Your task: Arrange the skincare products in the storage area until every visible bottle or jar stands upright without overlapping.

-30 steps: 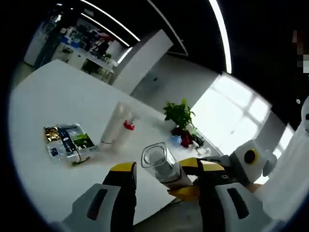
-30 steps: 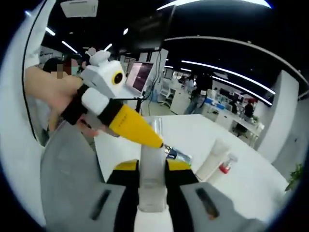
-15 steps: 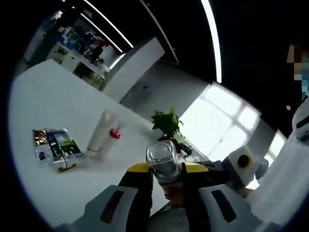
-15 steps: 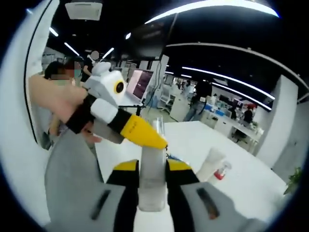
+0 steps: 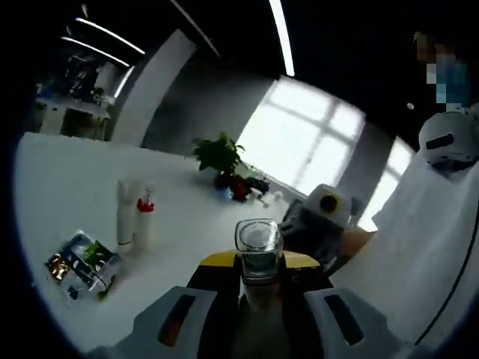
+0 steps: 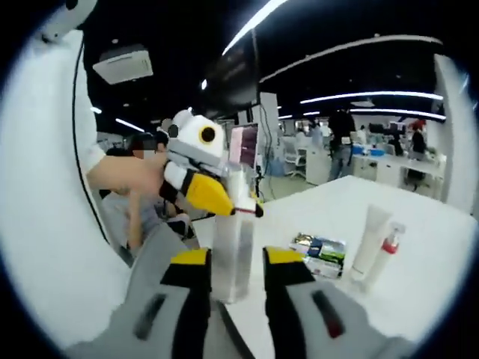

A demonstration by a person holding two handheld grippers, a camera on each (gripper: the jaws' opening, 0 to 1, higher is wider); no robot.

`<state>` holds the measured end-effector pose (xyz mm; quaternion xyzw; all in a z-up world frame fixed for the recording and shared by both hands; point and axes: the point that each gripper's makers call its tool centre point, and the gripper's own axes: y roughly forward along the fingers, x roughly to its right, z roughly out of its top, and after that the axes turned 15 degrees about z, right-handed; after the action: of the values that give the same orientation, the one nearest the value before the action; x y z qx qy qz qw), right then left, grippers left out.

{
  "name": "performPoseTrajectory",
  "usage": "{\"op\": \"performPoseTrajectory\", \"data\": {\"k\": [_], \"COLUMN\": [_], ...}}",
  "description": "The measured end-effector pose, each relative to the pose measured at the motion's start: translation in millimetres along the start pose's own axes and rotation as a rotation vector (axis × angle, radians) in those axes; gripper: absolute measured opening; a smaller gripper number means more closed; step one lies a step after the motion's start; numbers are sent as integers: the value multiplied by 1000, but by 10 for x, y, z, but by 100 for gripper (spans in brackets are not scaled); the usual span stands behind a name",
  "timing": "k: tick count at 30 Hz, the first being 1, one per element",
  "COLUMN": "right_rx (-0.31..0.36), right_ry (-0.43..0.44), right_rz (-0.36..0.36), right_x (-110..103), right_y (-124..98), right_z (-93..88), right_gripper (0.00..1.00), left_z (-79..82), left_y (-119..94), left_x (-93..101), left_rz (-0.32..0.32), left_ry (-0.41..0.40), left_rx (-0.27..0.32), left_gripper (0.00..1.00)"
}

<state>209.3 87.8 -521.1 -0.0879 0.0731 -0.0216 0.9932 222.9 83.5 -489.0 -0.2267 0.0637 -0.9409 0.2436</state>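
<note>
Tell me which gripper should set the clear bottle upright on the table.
Probably left. The left gripper is shut on the clear bottle near its top; the right gripper looks open around its base.

Left gripper [image 5: 258, 299]: grey jaws, yellow tips, dark oval slots. Right gripper [image 6: 232, 277]: same build. White sleeve [image 5: 419, 247] alongside.

Clear square bottle [image 5: 259, 253] being held up off the surface; white tube [image 5: 124, 213] and red-capped bottle [image 5: 144, 218] standing upright together on it
</note>
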Motion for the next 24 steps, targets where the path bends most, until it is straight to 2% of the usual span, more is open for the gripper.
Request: {"op": "performPoseTrajectory", "data": {"k": [3, 10, 13, 16, 20, 24], "right_rx": [55, 99, 129, 126, 165, 146], "right_ry": [50, 79, 78, 76, 78, 32], "right_rz": [65, 143, 152, 146, 71, -64], "right_x": [-66, -116, -102, -100, 7, 195], "right_y": [-8, -38, -57, -59, -129, -202], "right_z": [71, 194, 270, 269, 315, 329], "right_gripper": [24, 24, 25, 22, 21, 20], "left_z": [62, 195, 204, 219, 277, 348], "left_y": [-10, 58, 95, 124, 157, 252], "left_x": [152, 352, 401, 377, 288, 70], "left_rz": [-80, -196, -232, -236, -196, -58], "left_ry": [91, 163, 185, 190, 152, 92], "left_rx": [-19, -32, -39, -44, -26, 11], "left_gripper": [16, 16, 16, 16, 16, 19]}}
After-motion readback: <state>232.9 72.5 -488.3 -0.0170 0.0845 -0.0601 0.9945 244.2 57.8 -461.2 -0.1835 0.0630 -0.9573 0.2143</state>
